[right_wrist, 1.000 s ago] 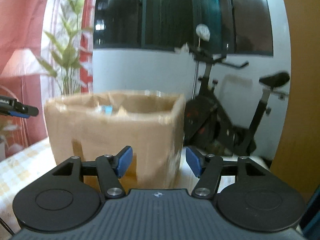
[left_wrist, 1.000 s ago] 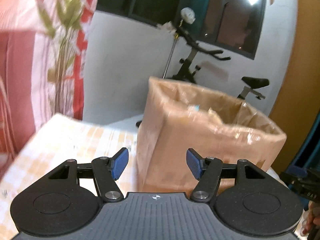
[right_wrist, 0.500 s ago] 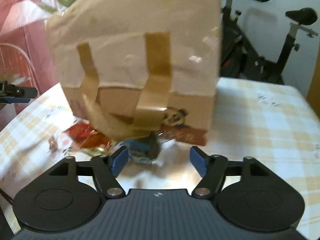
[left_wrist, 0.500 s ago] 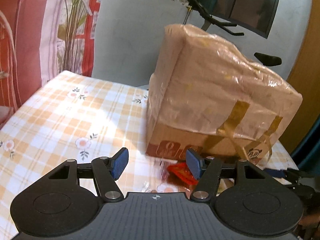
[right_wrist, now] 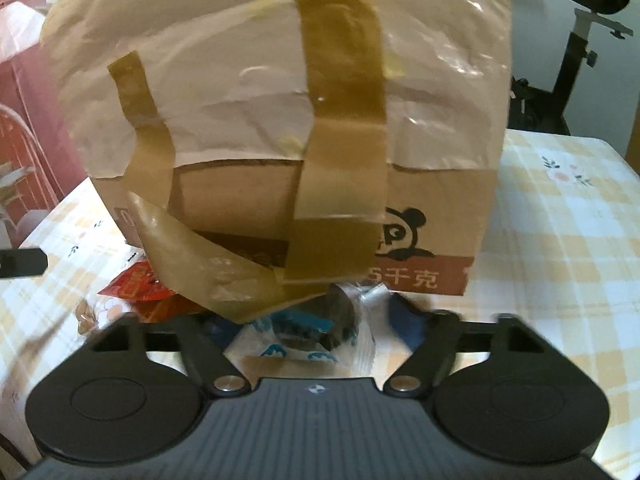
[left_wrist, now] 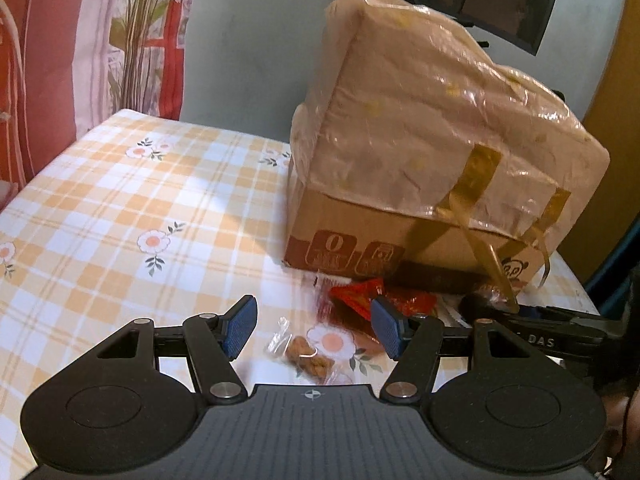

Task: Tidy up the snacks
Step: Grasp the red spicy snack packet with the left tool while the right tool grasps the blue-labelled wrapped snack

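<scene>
A tall cardboard box (left_wrist: 432,152) with a plastic liner stands on the checked tablecloth (left_wrist: 120,200). Loose snacks lie at its base. My left gripper (left_wrist: 313,330) is open just above a clear wrapper with a brown snack (left_wrist: 308,358). A red packet (left_wrist: 376,300) lies just beyond its right pad. My right gripper (right_wrist: 310,322) is low at the box's front, its jaws closing. A blue-and-white packet (right_wrist: 308,332) lies between its blurred fingers, and the pads are not seen pressing it. The red packet (right_wrist: 136,284) lies to its left.
A peeled strip of brown tape (right_wrist: 192,264) hangs off the box front over the snacks. The right gripper (left_wrist: 552,328) shows at the left view's right edge. An exercise bike (right_wrist: 592,20) stands behind the table, and a plant (left_wrist: 136,40) at the far left.
Both grippers have sunk from the level of the box's rim to the tabletop at its base. The snacks came into view, and the right gripper's fingers now straddle the blue-and-white packet.
</scene>
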Demonstrator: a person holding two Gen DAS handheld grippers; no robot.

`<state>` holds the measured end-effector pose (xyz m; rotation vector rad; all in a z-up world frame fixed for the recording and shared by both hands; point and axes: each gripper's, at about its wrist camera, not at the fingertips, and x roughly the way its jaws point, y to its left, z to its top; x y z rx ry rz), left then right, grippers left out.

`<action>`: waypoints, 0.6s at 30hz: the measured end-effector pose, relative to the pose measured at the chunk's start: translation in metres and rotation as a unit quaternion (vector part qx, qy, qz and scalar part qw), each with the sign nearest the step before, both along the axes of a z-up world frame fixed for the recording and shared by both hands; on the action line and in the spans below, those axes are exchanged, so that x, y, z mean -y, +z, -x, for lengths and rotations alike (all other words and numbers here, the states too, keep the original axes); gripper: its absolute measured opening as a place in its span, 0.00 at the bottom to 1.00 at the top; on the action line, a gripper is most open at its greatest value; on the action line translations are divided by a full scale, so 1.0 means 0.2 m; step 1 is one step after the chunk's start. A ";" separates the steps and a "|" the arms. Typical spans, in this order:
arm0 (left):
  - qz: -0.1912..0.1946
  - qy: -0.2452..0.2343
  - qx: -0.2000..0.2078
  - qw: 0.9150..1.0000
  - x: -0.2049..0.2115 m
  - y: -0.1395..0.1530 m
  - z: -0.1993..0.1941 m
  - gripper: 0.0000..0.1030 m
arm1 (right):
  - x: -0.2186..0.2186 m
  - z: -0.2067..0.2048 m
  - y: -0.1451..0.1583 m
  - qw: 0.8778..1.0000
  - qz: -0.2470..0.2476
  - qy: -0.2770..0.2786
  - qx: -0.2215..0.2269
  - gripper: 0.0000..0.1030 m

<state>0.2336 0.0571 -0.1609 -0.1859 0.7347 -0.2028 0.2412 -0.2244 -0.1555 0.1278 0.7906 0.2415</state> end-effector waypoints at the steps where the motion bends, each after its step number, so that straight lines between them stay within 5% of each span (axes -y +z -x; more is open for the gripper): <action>1: -0.001 -0.001 -0.002 1.000 0.00 -0.01 0.00 0.63 | 0.01 0.01 0.01 1.000 -0.001 0.006 0.003 0.59; 8: -0.002 -0.032 -0.014 0.999 0.06 -0.04 -0.04 0.56 | 0.07 0.19 0.00 0.999 0.022 0.005 0.028 0.56; 18: -0.001 -0.105 -0.015 0.994 0.21 -0.07 -0.30 0.55 | 0.17 0.24 -0.01 0.999 -0.012 -0.015 0.036 0.57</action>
